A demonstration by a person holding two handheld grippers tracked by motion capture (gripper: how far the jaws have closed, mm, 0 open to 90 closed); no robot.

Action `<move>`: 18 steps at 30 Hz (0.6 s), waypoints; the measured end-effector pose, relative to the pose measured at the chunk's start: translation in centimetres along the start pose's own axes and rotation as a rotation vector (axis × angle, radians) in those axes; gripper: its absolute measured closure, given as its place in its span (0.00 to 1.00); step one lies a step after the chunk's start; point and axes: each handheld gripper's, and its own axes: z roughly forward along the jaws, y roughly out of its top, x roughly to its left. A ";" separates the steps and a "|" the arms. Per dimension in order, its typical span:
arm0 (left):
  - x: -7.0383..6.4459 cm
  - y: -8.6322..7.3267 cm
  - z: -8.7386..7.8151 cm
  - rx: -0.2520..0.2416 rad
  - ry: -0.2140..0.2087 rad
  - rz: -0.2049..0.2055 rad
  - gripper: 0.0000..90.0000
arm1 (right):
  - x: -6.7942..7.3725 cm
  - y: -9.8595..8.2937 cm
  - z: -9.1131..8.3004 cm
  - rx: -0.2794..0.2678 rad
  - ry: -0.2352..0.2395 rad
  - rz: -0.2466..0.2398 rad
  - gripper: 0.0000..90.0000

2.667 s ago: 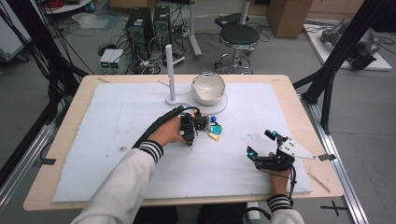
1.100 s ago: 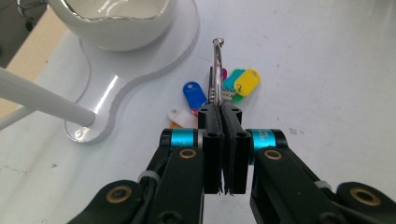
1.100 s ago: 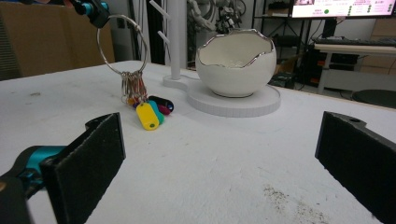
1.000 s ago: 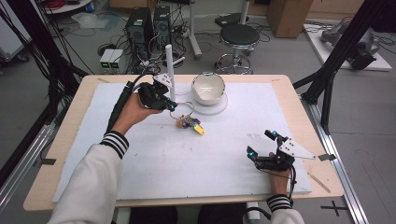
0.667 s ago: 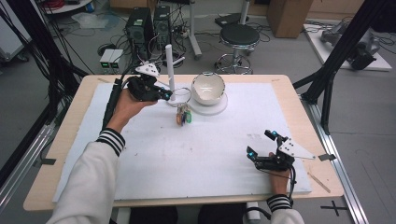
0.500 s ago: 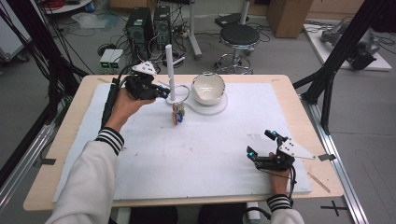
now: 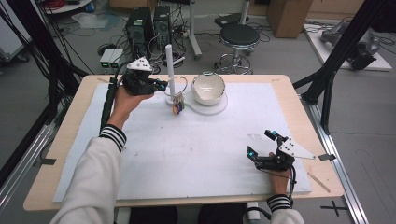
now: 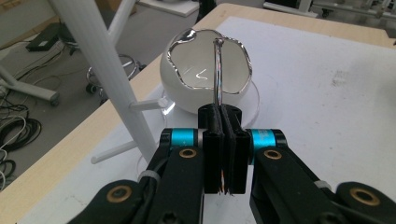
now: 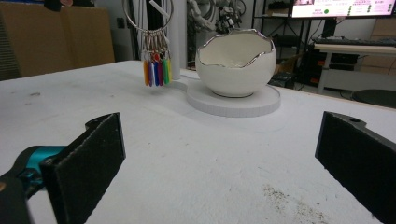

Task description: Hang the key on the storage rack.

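- Metal key ring, pinched between the closed jaws of the left gripper, hangs in the air at the far left, just beside the white post.
- Coloured tags dangle from the ring, above the white mat.
- We see the eggshell-shaped bowl on its round base to the right.
- Right gripper, near right, rests with jaws wide apart, holding nothing.

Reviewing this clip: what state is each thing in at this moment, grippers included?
Left gripper: shut on the key ring, raised beside the stand.
Key ring: held up, coloured tags hanging clear of the table.
Right gripper: open, resting low on the mat.
Bowl: upright on its round base, nothing visible inside.
Stand: upright, pegs bare.
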 end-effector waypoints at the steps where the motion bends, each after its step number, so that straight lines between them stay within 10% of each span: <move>1: 0.1 -0.1 0.0 -0.004 0.004 -0.007 0.97 | 0.0 0.0 0.0 0.000 0.000 0.000 0.01; 18: 1.9 -1.8 1.0 0.005 0.094 -0.109 0.97 | 0.0 0.0 0.0 -0.005 -0.001 -0.005 0.01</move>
